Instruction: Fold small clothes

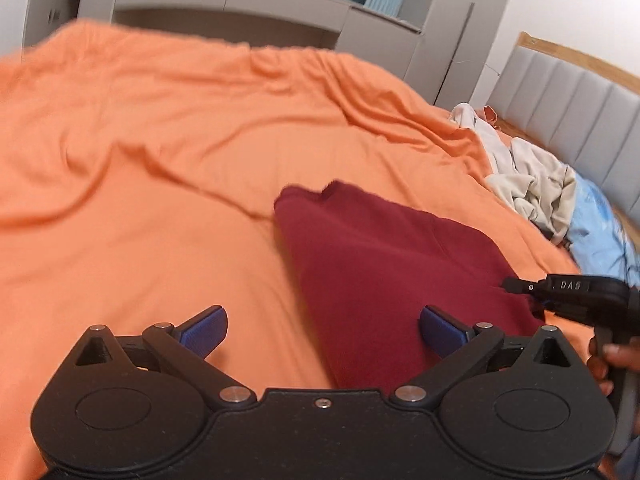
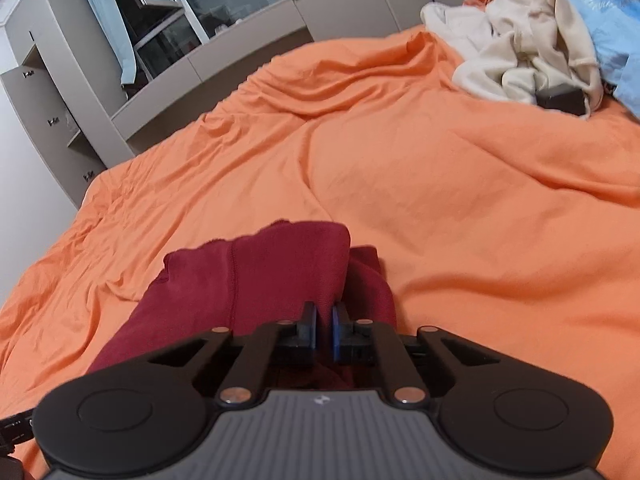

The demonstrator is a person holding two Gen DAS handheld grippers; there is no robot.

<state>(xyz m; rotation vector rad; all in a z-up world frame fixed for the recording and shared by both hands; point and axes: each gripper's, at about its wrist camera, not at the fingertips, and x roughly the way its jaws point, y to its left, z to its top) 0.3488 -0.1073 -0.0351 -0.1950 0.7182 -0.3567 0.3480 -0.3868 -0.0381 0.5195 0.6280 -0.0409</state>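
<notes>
A maroon garment (image 1: 384, 272) lies partly folded on the orange bedsheet (image 1: 160, 140). My left gripper (image 1: 323, 328) hovers over its left edge, jaws wide open with nothing between the blue pads (image 1: 204, 330). At the right of the left wrist view, my right gripper (image 1: 506, 285) meets the garment's right edge, with a hand (image 1: 612, 356) on its handle. In the right wrist view, my right gripper (image 2: 325, 312) is shut, pinching the maroon garment (image 2: 260, 272), and a fold of it stands up just ahead of the fingertips.
A heap of cream clothes (image 2: 520, 48) and a light blue garment (image 2: 612, 32) sit near the grey padded headboard (image 1: 580, 108), with a dark object (image 2: 560, 98) tucked under the heap. Grey cabinets (image 2: 160, 92) line the bed's far side.
</notes>
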